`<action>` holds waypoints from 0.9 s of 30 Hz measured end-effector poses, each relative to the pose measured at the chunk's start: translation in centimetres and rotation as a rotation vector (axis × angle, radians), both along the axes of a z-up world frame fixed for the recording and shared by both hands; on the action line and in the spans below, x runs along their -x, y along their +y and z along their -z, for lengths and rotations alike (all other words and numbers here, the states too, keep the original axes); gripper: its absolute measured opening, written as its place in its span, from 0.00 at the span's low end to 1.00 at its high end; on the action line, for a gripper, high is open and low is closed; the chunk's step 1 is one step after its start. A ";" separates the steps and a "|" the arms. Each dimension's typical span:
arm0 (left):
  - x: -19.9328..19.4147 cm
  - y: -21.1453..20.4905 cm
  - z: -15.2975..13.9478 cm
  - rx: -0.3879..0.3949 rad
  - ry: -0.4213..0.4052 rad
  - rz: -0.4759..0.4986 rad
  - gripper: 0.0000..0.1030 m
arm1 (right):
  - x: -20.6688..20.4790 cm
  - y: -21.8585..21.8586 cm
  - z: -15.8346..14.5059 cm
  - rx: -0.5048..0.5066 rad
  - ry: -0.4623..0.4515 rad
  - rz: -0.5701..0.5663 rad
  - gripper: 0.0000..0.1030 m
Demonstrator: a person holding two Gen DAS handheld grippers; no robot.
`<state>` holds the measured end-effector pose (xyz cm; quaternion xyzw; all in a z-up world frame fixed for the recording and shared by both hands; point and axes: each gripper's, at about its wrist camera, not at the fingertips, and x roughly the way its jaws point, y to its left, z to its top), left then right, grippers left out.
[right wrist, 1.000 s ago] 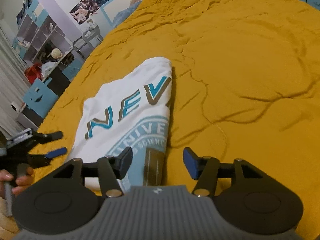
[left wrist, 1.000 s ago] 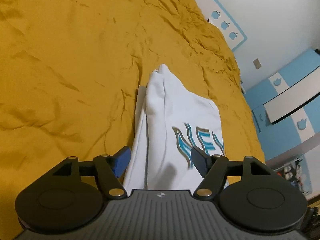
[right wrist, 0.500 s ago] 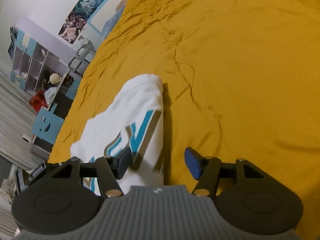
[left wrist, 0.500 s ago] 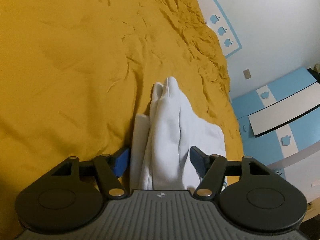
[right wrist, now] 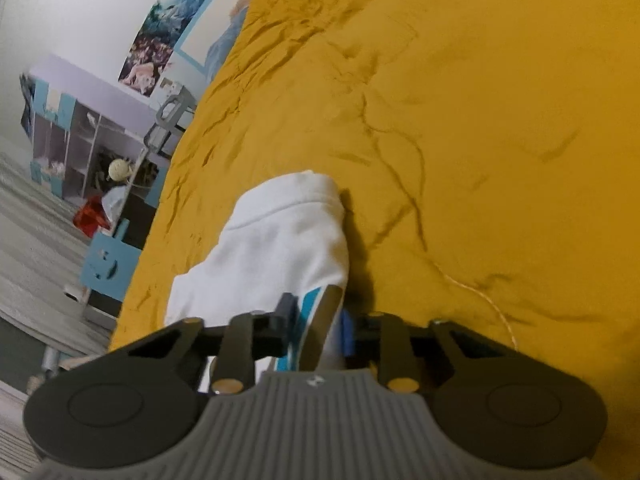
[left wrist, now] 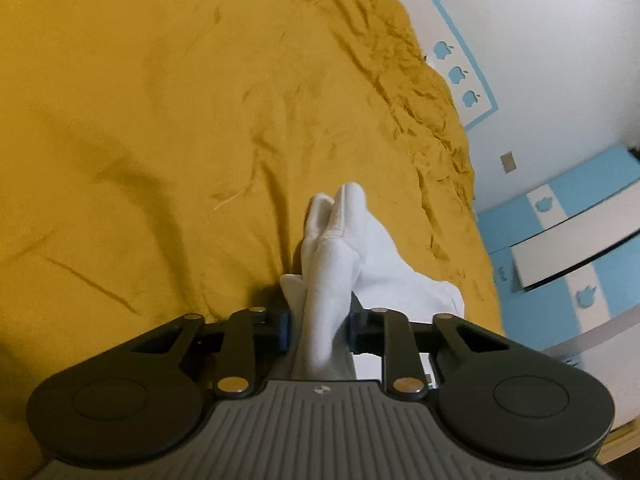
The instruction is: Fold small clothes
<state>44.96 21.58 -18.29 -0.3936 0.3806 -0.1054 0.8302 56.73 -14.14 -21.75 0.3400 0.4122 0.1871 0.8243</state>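
Observation:
A small white shirt (left wrist: pixel 340 248) with blue and brown lettering lies folded lengthwise on the yellow bedspread (left wrist: pixel 160 120). My left gripper (left wrist: pixel 318 326) is shut on the near edge of the shirt, with the cloth bunched between its blue pads. In the right wrist view the shirt (right wrist: pixel 280 240) stretches away from me. My right gripper (right wrist: pixel 316 326) is shut on its other near corner, where the blue print shows between the pads.
The wrinkled bedspread (right wrist: pixel 460 120) stretches far ahead. The bed's right edge meets a white wall with blue cabinets (left wrist: pixel 568 240). Left of the bed stand shelves (right wrist: pixel 80 140) and a blue stool (right wrist: pixel 108 264) on a grey floor.
Both grippers moved in over the shirt's near edge and closed on it. They were open half a second ago. The cloth now bunches between the pads.

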 end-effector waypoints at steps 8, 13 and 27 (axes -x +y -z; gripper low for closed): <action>4.7 -2.3 -6.7 -0.124 -0.150 -0.035 0.21 | 3.3 1.4 -6.8 0.107 -0.180 -0.019 0.08; 9.7 -2.6 -11.2 -0.083 -0.250 -0.080 0.20 | 7.6 1.8 -12.8 0.137 -0.315 -0.039 0.07; 24.2 -5.9 -22.5 -0.084 -0.496 -0.084 0.20 | 25.0 -0.3 -25.4 0.148 -0.567 -0.052 0.06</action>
